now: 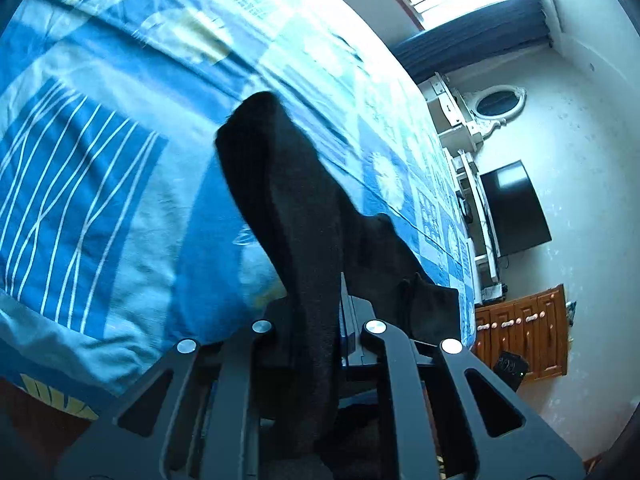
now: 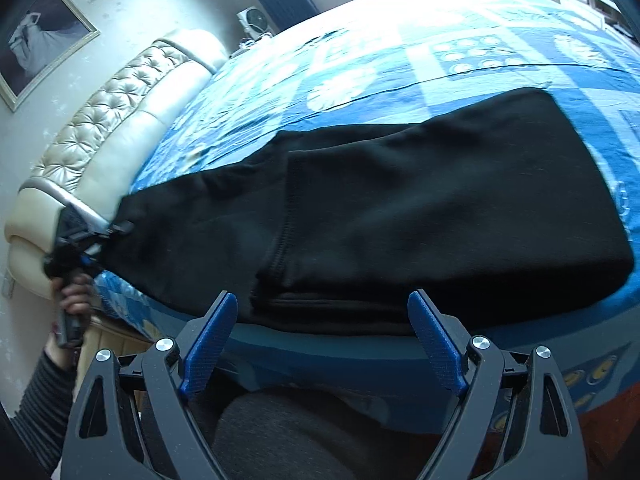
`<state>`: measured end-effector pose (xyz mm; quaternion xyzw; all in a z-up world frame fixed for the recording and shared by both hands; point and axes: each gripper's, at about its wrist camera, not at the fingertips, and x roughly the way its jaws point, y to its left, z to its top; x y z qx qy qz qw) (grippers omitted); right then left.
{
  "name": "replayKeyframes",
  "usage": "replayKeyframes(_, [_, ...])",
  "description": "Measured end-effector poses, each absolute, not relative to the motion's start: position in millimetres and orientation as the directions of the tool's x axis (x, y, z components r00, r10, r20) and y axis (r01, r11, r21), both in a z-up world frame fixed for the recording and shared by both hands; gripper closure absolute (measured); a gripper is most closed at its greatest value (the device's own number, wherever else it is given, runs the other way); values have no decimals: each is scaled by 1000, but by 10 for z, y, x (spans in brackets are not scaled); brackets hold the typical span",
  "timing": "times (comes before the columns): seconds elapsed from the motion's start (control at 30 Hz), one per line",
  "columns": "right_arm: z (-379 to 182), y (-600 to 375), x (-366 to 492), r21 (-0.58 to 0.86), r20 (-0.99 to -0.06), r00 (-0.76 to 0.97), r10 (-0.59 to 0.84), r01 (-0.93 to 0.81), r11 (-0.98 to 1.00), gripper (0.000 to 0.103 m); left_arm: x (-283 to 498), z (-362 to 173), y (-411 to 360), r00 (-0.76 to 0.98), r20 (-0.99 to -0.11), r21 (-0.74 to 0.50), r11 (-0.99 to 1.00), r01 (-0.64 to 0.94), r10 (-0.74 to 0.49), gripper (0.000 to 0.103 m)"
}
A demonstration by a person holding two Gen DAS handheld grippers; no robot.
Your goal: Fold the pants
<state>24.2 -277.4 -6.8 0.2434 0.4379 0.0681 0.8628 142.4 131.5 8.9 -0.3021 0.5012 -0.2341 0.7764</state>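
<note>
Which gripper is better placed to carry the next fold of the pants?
Left. The left gripper is shut on one end of the black pants and can carry it over; the right gripper hangs open at the near edge, holding nothing.

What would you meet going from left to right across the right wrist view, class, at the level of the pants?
Padded headboard → left claw gripping the pants → black pants → blue patterned bedspread.

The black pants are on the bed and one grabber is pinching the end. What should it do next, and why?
Probably carry that end across. The left gripper is shut on one end of the black pants, lifted off the blue bedspread, while the rest lies flat. The right gripper is open and holds nothing, by the near edge. Swinging the held end over the flat part would likely make the next fold.
</note>
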Motion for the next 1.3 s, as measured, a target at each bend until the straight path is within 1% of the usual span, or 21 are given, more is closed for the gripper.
replayKeyframes(0.2, [-16,-2862,164,446,-730,622,282,122,887,17,1340,591,782,402,-659,-647,752,128,-635,91])
replayKeyframes(0.33, [-1,-2948,65,449,-733,623,273,141,883,17,1275,814,513,411,-682,-591,787,175,-604,91])
replayKeyframes(0.57, [84,-3085,-91,459,-717,642,272,141,877,17,1200,1071,-327,430,-731,-467,848,249,-529,91])
replayKeyframes(0.8, [96,-3316,-272,491,-697,664,270,167,855,17,1181,1020,-1119,428,-771,-373,879,298,-472,91])
replayKeyframes(0.97, [66,-3538,-367,528,-681,681,270,201,825,17,1211,855,-1623,385,-797,-362,879,310,-464,91])
replayKeyframes(1.3, [-34,-3938,-575,586,-645,726,238,269,764,17,1126,497,-2428,446,-847,-148,934,325,-289,91])
